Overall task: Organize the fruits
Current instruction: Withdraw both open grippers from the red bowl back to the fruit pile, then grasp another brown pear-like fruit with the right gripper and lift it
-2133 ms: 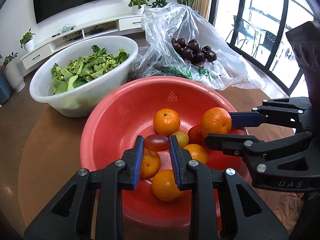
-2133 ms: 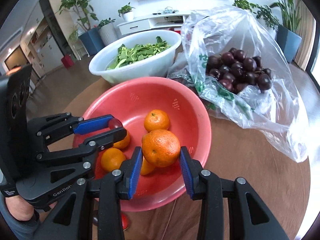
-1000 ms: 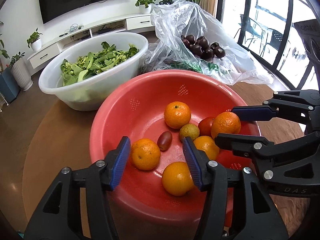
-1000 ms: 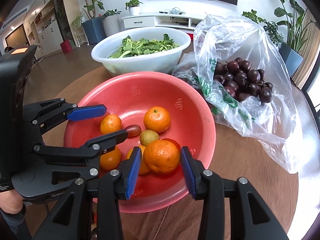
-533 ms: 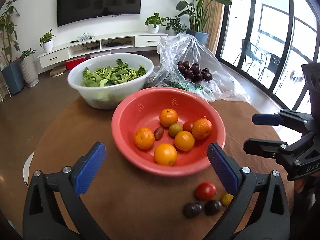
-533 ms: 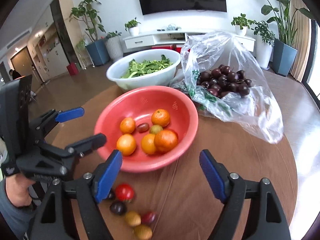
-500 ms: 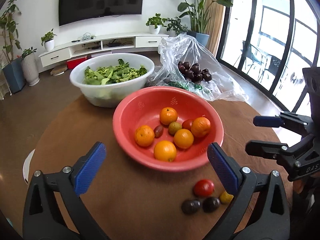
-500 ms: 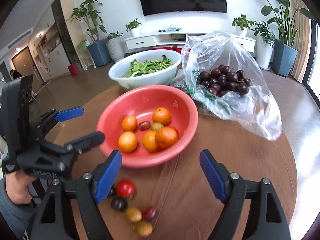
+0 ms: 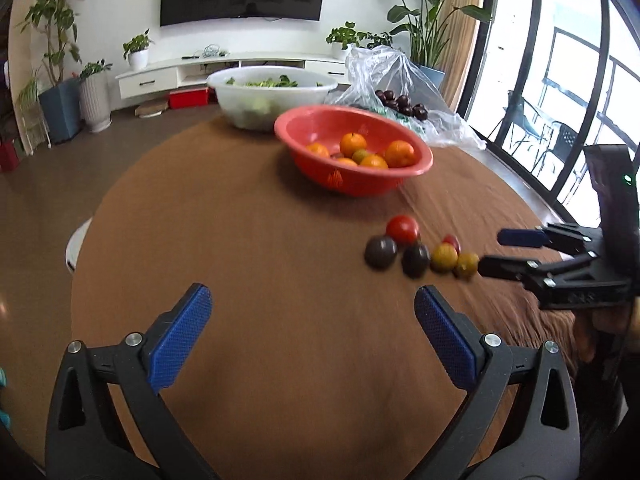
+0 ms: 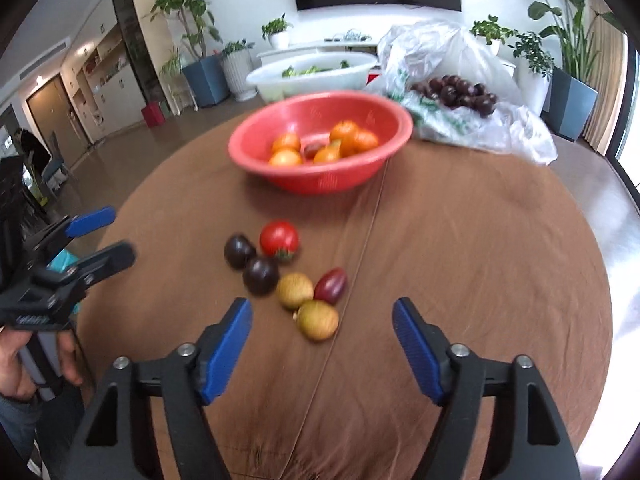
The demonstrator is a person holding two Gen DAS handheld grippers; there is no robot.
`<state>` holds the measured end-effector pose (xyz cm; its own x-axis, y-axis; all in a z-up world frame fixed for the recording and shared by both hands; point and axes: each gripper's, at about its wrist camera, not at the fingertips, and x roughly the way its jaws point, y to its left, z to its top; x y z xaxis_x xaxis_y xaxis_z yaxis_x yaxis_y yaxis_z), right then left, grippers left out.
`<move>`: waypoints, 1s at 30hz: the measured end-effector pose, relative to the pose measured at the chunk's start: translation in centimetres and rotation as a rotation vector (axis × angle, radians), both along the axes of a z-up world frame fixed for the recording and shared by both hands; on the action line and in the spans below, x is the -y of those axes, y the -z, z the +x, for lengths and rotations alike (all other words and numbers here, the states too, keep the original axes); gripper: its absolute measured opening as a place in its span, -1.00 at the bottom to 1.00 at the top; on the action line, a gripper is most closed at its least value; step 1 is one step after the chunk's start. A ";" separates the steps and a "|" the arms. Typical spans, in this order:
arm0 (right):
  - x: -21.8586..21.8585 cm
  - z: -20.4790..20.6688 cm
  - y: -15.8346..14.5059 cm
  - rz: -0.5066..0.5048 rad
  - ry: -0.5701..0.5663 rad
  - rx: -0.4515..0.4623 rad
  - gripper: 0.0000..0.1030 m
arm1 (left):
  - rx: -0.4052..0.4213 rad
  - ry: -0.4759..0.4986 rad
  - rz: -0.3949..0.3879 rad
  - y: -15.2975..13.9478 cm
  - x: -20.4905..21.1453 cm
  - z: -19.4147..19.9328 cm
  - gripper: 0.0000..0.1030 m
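Item: round worktop (image 10: 480, 240) under brown cloth.

Left tongs (image 9: 312, 320): I have them released at full spread, nothing between the blue pads, bare cloth beneath.

Right tongs (image 10: 322, 332): released; jaws have just been closing a little, gripping nothing. One yellow-brown fruit (image 10: 317, 320) lies just ahead, between the tips.

Loose fruit, clustered near my right tongs, well right of my left tongs: red tomato (image 10: 279, 239), two dark plums (image 10: 260, 274), second yellowish fruit (image 10: 295, 290), small red oval fruit (image 10: 331, 285).

Red basin (image 10: 320, 180): farther back, holds oranges (image 10: 286, 158).

Behind it: white bowl of greens (image 10: 312, 76); plastic bag of dark plums (image 10: 456, 92).
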<state>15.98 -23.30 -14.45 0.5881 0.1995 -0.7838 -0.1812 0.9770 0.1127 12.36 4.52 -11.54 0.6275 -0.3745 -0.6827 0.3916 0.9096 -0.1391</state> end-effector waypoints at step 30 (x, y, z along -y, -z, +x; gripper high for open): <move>-1.2 1.3 3.0 -0.102 -0.046 -0.047 -0.26 | -0.082 0.035 -0.019 1.1 0.0 -2.7 0.99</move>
